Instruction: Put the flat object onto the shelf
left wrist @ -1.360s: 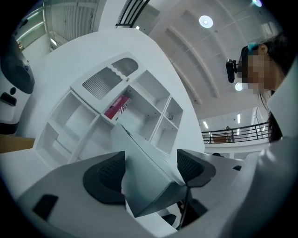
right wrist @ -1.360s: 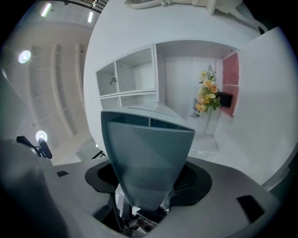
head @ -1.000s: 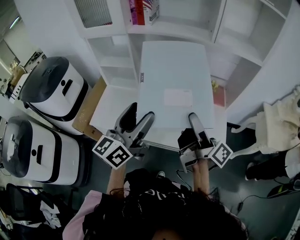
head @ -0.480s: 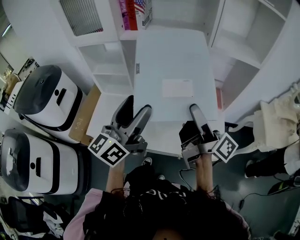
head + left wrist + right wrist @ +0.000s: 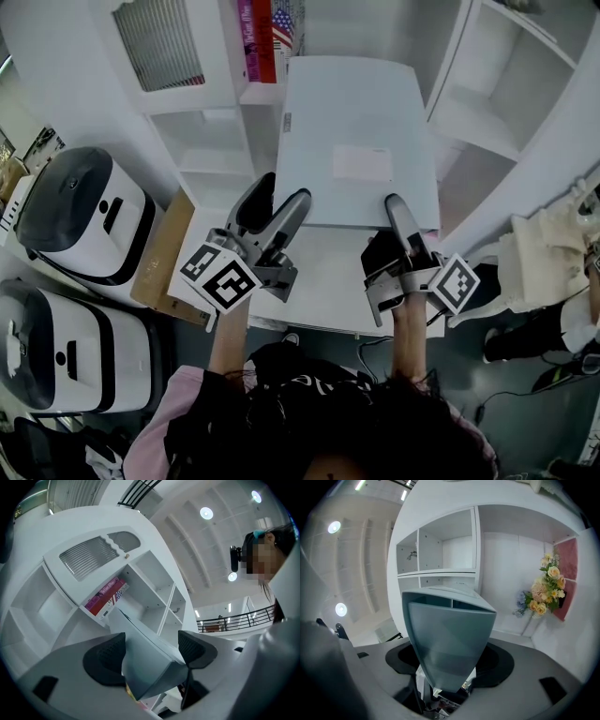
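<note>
while the left gripper and the right gripper each stayed out of nothing but its near edge, clamped there, the flat pale grey-blue box stretched lengthwise straight ahead, far end among the white shelf unit compartments.

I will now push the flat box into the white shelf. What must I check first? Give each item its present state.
1. Left gripper shut on the flat box: ok.
2. Right gripper shut on it: ok.
3. Far edge lined up with an open shelf compartment: cannot tell.
4. Books clear of the far left corner: cannot tell, they look close.
5. Flowers clear of the box: ok, off to its right.
</note>
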